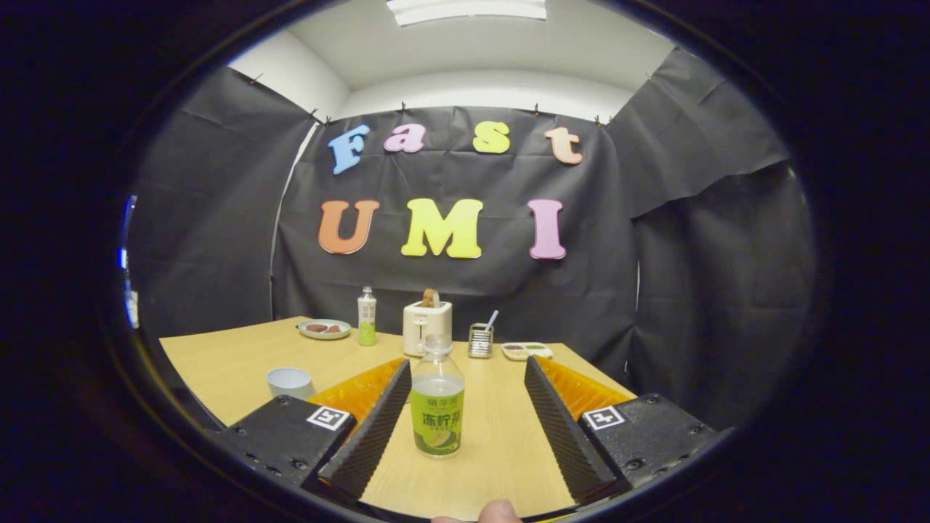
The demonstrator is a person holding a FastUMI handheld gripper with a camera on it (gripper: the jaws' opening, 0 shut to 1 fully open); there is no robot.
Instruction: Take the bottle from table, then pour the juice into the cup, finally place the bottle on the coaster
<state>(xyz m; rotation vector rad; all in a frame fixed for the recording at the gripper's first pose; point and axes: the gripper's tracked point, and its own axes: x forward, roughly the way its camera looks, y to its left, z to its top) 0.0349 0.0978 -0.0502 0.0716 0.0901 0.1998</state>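
Hand-held gripper [465, 407] fingers wide apart

A clear bottle [437, 407] wearing a bright green label is standing on the pale wood-grain counter [240, 363], with a white cup [289, 381] and cream toaster [426, 325].

Black cloth [465, 305] hangs creased as the booth's wall on three sides, pinned along its top edge. Above it are a white wall [479, 91] and white ceiling with a lit light panel [465, 9]. A pale wooden surface [232, 363] stands against the cloth, reaching back into the far corner.
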